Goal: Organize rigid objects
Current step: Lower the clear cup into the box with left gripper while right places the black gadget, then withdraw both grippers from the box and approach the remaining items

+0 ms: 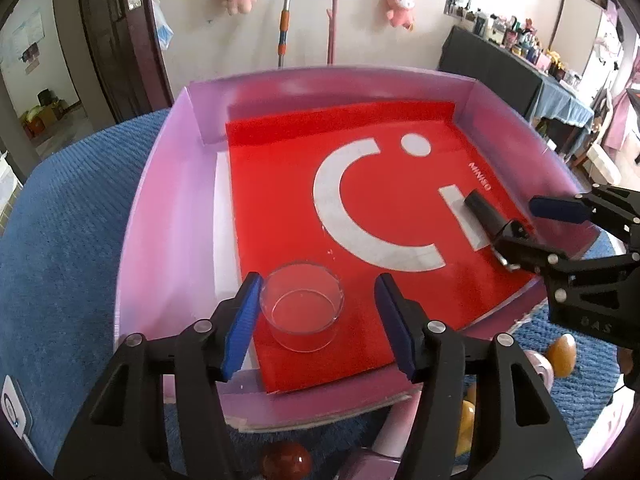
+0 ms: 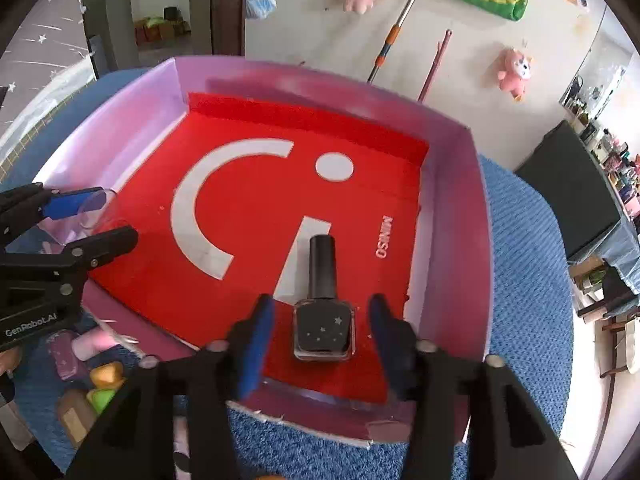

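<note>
straddling the clear glass cup [image 1: 302,312] near the pink tray's [image 1: 168,184] front, the left gripper [image 1: 316,322] is gaping unclenched; the right gripper [image 2: 320,340] is likewise spread around the lying nail polish bottle [image 2: 323,308]; both probably releasing, so backing straight out is avoiding knocks

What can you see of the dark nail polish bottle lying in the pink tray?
The dark square glass nail polish bottle, with small pale stars on its face and a tall black cap, lies flat on the red liner of the pink tray, cap pointing away. The open right gripper straddles its body without visibly touching it.
</note>
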A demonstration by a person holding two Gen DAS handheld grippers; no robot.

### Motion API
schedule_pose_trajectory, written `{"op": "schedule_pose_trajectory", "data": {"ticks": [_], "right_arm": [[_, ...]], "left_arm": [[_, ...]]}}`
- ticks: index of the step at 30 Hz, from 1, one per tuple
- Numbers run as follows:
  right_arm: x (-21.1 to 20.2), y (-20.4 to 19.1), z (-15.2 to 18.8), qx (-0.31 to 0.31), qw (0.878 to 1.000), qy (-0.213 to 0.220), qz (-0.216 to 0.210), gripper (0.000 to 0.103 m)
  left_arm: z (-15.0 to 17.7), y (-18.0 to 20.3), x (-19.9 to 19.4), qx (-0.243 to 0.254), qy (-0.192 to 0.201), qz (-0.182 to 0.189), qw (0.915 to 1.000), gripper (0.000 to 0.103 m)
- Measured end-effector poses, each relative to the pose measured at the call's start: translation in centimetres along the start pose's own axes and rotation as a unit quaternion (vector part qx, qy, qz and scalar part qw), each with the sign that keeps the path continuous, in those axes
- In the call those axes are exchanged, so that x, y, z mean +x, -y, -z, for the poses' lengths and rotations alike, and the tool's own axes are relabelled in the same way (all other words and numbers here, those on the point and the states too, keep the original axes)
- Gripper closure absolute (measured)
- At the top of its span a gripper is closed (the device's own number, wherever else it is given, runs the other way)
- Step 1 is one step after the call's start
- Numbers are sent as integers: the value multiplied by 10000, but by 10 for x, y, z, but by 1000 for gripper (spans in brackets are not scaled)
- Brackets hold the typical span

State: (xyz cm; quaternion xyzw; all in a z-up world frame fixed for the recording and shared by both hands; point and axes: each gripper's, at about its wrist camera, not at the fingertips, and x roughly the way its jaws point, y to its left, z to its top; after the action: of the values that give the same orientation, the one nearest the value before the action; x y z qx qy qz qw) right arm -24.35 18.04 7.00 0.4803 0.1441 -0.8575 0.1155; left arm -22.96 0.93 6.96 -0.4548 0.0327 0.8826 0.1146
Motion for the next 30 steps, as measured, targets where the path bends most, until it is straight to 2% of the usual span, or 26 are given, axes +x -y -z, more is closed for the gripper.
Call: {"op": "schedule_pose_trajectory", "data": {"ticks": [4,10,14,16,22,26,30], "right_arm": [[-21,1,0,31,9996,269,-21,37],[-63,2,5,130,9970,756,-46,29],[-95,-2,13,157,9941,1072,-65,20],[-110,-5,20,145,9921,1241,-83,18],[-153,-13,50,214,9849,1708,-185,8],[-179,-19,73,282,9793,1996,-171,2],[-195,-23,97,417,9736,2235,-220,1]], "left_arm": [[-2,2,-21,68,325,-62,9994,30],[-6,5,-55,7,748,-91,9972,29],[-2,9,-75,-36,891,-94,9960,28],[3,11,-85,-48,885,-219,9958,28],[24,15,-114,-89,1060,-330,9938,28],[42,18,-129,-175,1158,-257,9928,27],[66,23,-144,-266,1406,-192,9895,20]]}}
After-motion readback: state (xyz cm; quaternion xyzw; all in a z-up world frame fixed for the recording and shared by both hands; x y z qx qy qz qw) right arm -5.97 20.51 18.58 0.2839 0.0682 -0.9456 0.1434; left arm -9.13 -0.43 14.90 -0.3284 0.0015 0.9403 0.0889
